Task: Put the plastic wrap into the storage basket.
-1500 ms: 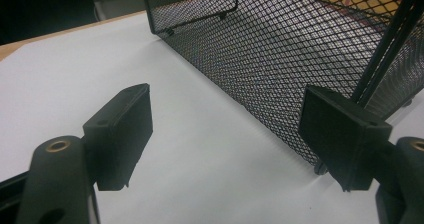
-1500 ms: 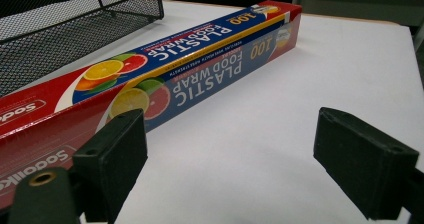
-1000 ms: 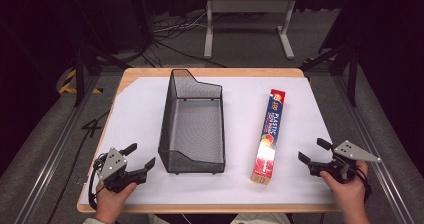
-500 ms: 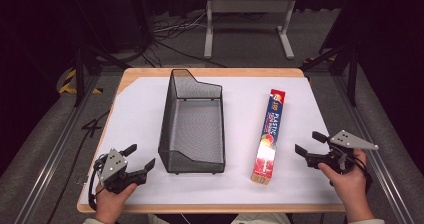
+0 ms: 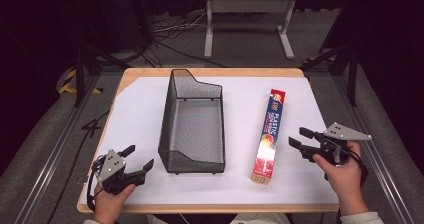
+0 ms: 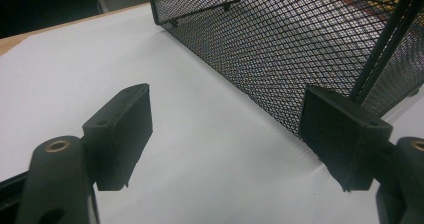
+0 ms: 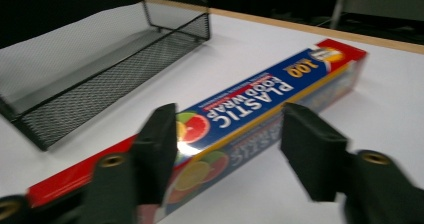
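High view: white-covered table [image 5: 140,109] fills the middle of the frame. Black mesh basket [image 5: 192,124] sits centre, long axis running up the frame, empty. Box of plastic wrap [image 5: 269,134] lies flat right of centre, parallel to the basket and well apart from it, red end toward the lower edge. Right gripper [image 5: 299,143] at lower right, held in a hand [image 5: 342,171], points left at the box's lower half, just beside it, not touching. Its jaws have just been closing; they stand partly apart with nothing clamped. In the right gripper view the box [image 7: 250,114] runs diagonally behind the two jaws, blurred, with no contact visible. Left gripper [image 5: 139,159] at lower left, jaws wide apart, aimed toward the basket's near corner. In the left gripper view the basket wall [image 6: 280,49] fills the upper right, with bare table between the jaws.
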The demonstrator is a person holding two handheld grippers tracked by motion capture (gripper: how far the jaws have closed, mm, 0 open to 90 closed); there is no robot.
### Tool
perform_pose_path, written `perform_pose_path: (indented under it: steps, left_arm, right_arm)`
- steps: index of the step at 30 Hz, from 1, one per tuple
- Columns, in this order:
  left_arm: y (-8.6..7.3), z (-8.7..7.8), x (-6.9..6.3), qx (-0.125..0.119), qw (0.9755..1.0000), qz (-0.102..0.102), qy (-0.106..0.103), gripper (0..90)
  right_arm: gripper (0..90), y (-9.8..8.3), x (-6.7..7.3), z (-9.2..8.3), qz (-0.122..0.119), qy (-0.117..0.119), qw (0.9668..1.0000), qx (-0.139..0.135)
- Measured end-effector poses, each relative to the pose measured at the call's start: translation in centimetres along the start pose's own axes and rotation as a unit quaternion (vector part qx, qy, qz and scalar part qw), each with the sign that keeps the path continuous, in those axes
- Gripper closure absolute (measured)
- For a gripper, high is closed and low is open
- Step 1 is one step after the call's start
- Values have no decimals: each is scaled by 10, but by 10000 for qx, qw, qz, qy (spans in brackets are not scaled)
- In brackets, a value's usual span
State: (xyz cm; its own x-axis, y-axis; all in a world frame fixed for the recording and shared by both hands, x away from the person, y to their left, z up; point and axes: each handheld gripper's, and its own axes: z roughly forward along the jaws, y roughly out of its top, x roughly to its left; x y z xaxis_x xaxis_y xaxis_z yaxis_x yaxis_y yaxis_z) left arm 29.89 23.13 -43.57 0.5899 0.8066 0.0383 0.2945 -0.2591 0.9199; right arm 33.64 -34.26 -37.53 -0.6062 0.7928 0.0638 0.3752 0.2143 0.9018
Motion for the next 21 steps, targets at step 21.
perform_pose_path:
  steps: [21]
  left_arm:
    - [0, -1, 0, -1, 10000, 2, -9, 223]
  right_arm:
    - [900, 47, 36, 33, -786, 858, 9855, 1238]
